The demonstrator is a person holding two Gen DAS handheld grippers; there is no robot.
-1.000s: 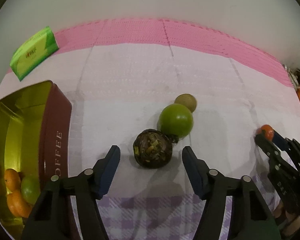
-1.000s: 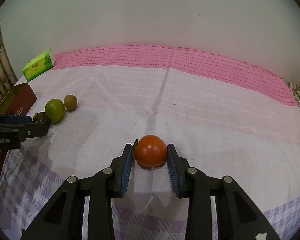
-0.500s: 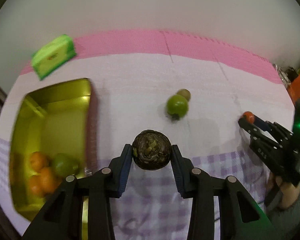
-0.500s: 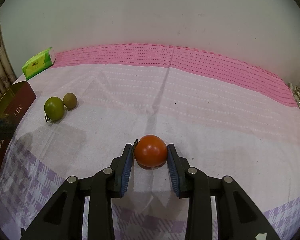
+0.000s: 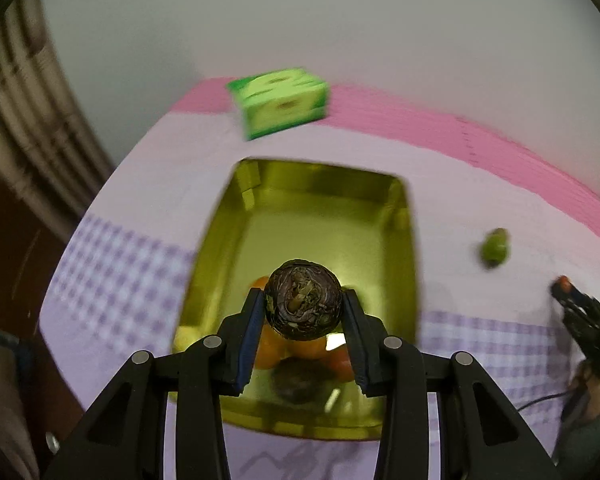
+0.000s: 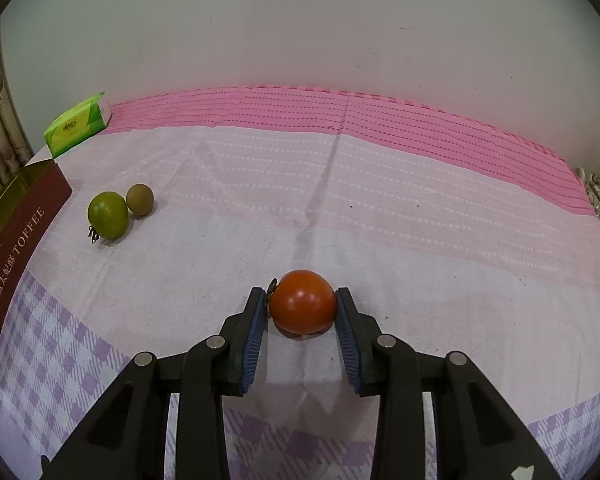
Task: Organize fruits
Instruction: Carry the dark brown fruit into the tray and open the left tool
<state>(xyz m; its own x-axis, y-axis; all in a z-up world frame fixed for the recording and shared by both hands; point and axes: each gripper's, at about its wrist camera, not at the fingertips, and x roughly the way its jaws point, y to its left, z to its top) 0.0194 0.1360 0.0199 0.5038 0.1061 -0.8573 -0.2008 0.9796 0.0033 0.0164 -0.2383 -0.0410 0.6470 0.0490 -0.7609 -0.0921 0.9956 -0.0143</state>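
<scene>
My left gripper (image 5: 303,307) is shut on a dark wrinkled round fruit (image 5: 303,300) and holds it above the open gold tin (image 5: 400,216). Orange fruits (image 5: 272,354) lie in the tin under it. My right gripper (image 6: 302,307) is shut on a red tomato (image 6: 302,300) that rests on the tablecloth. A green tomato (image 6: 108,215) and a small brown fruit (image 6: 140,199) lie together on the cloth at the left, near the tin's red side (image 6: 18,256). The green tomato also shows blurred in the left wrist view (image 5: 495,248).
A green tissue pack (image 6: 78,124) lies at the back left by the wall; it also shows in the left wrist view (image 5: 282,102). The cloth has a pink band (image 6: 340,116) at the back. The right gripper shows at the right edge (image 5: 580,316).
My left gripper closed on the dark fruit, lifted it and carried it left over the open tin. The right gripper stays shut on the red tomato, unmoved.
</scene>
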